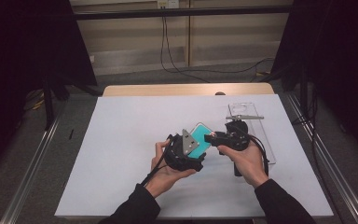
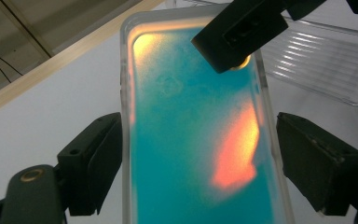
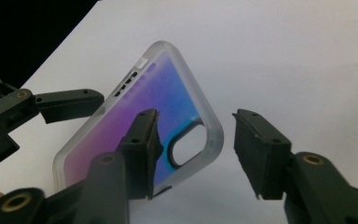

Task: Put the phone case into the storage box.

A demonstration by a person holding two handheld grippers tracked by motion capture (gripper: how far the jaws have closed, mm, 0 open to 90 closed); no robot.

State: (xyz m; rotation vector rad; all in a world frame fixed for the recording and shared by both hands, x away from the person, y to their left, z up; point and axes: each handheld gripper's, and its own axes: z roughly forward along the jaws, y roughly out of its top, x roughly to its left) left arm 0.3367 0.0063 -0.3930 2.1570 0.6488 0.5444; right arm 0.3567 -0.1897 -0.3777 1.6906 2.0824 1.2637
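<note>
phone case held up between two grippers over a white table

the left gripper (image 1: 193, 151) has its jaws spread on either side of the teal phone case (image 1: 199, 139) (contact unclear), held above the table (image 1: 121, 140); its long axis runs away from the person, camera cutout at the far end. the right gripper (image 1: 210, 136) is spread around that far corner. at right, a clear plastic tray (image 1: 261, 135) lies flat, contents unclear.

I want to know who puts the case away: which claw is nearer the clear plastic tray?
Right. The right claw sits beside the clear plastic tray, at the phone case's corner. The left claw straddles the case, farther from the tray.
</note>
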